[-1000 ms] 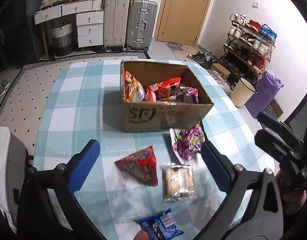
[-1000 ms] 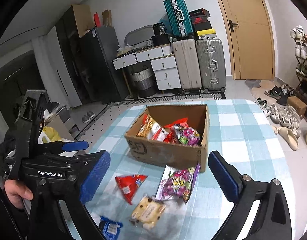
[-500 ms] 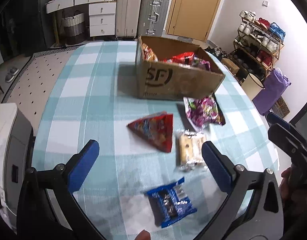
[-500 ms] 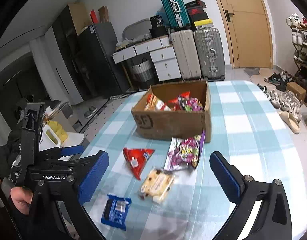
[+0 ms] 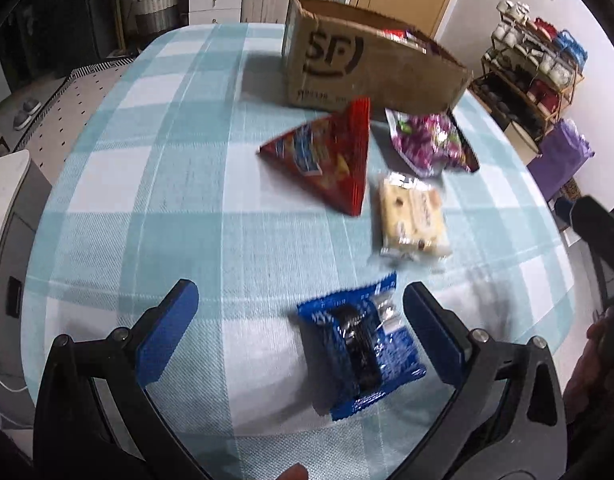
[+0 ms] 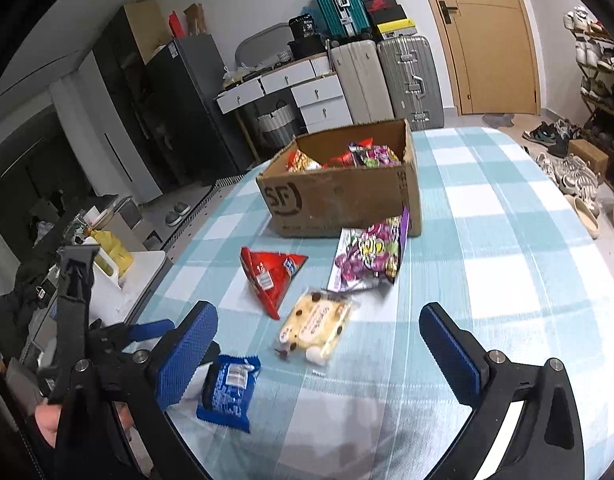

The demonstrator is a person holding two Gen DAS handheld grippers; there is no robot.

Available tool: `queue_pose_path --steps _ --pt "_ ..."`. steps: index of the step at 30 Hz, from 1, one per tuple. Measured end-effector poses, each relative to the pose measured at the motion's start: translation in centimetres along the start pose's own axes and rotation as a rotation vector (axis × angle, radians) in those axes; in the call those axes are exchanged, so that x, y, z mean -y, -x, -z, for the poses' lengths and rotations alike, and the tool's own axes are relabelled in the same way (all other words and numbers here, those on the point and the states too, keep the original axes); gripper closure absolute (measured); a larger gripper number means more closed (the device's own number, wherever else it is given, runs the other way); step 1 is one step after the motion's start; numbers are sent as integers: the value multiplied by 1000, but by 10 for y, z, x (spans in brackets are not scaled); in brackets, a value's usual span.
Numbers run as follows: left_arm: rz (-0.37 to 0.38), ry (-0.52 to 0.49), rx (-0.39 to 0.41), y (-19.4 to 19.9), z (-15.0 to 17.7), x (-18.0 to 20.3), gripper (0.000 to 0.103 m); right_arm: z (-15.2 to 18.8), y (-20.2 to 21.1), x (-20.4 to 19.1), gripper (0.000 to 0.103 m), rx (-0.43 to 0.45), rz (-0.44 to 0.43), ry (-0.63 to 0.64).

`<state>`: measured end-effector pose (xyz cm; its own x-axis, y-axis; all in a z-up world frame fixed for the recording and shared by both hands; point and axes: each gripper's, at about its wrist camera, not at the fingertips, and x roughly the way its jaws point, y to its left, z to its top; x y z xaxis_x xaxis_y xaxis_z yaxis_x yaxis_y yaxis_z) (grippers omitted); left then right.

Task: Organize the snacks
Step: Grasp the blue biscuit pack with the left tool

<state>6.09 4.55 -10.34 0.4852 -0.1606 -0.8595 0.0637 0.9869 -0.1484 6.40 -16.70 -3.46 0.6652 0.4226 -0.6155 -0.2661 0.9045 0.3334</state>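
Observation:
A cardboard box (image 5: pixel 371 68) (image 6: pixel 339 196) with several snack packs inside stands on the checked table. In front of it lie a red triangular pack (image 5: pixel 331 156) (image 6: pixel 271 276), a purple candy bag (image 5: pixel 431 144) (image 6: pixel 367 258), a pale biscuit pack (image 5: pixel 411 216) (image 6: pixel 315 326) and a blue cookie pack (image 5: pixel 361 344) (image 6: pixel 229 388). My left gripper (image 5: pixel 299 332) is open and low over the table, the blue pack lying between its fingers nearer the right one. My right gripper (image 6: pixel 319 356) is open above the table's near edge, holding nothing. The left gripper's blue finger (image 6: pixel 151 328) shows at the left there.
The blue-and-white checked tablecloth (image 5: pixel 179 208) (image 6: pixel 507 248) covers the table. Suitcases (image 6: pixel 383 76), drawers (image 6: pixel 307 96) and a door (image 6: pixel 491 36) stand behind. A shoe rack (image 5: pixel 535 64) and a purple bag (image 5: pixel 563 160) are on the right. A white side unit (image 6: pixel 135 276) stands left of the table.
My left gripper has dropped lower and drawn back toward the table's near edge, bringing the blue cookie pack between its fingers. The right gripper has shifted slightly closer to the snacks.

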Motion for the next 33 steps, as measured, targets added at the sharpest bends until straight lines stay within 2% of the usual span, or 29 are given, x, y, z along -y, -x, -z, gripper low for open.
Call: queue_pose_path --steps 10,16,20,21,22,23,25,26,27,30,33 --pt "-6 -32 -31 -14 14 18 1 18 -6 5 1 -28 3 -22" --pt "-52 -74 -60 -26 21 30 1 22 -8 10 1 -40 10 -30" --pt "-78 -103 -48 -27 24 34 3 25 -11 11 1 -49 11 -32" --pt "-75 -108 -33 -25 25 34 10 26 -12 11 1 -52 14 -30" --pt "-78 -120 -16 -23 26 33 23 26 -12 11 1 -54 16 -28" --pt "-87 -137 -3 -21 27 33 29 27 -13 11 1 -56 16 -27" --pt "-63 -169 19 -18 28 32 51 28 -15 12 1 -58 17 -30" --pt "-54 -176 25 -17 28 31 58 29 -16 12 1 -62 17 -31" --pt "-54 -184 30 -15 28 31 62 29 -19 13 1 -68 19 -32" --pt "-10 -192 30 -14 28 24 62 32 -25 13 1 -84 20 -32" --pt "0 -196 26 -12 26 19 62 34 -30 12 1 -95 18 -33"
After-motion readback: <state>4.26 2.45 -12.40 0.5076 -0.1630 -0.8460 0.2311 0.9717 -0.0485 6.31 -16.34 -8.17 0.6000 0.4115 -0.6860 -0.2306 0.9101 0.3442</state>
